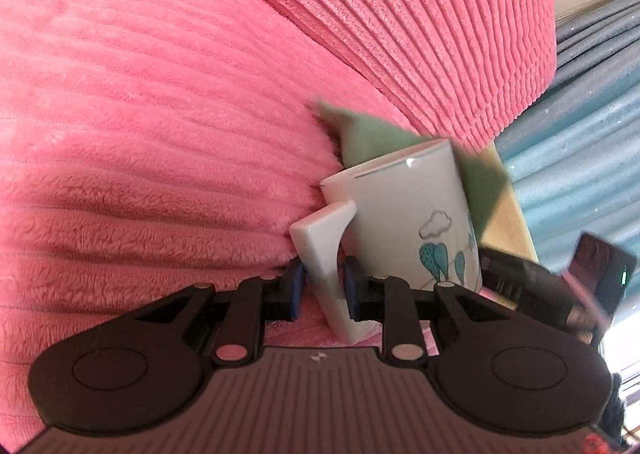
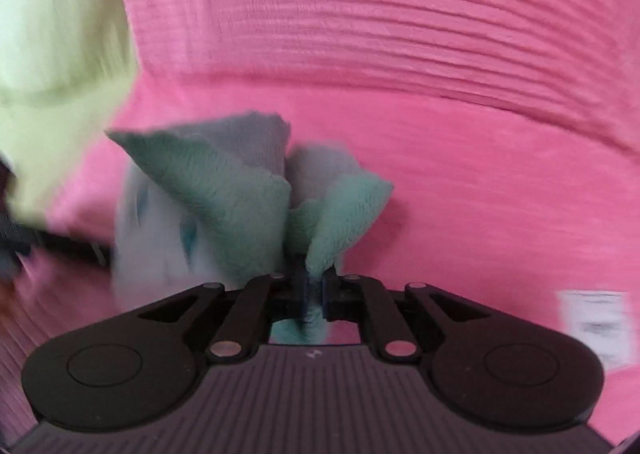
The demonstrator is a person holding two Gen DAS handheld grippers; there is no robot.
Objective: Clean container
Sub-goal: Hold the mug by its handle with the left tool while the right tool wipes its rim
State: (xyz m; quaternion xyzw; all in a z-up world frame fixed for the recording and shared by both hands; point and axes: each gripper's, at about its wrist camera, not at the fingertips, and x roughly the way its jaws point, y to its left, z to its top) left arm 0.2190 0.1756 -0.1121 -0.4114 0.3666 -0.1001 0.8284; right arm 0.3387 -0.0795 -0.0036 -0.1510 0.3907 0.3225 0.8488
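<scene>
While left gripper (image 1: pixel 323 286) clamps mug handle (image 1: pixel 320 250)

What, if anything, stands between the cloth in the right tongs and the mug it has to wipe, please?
Nothing visible does. The green cloth, pinched in the right tongs, already lies against the white mug, which the left tongs hold by its handle.

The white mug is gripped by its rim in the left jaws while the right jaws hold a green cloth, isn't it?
Not quite. The left wrist view shows the left gripper shut on the handle of the white mug, not its rim. The rest stands: the right gripper pinches the green cloth.
</scene>
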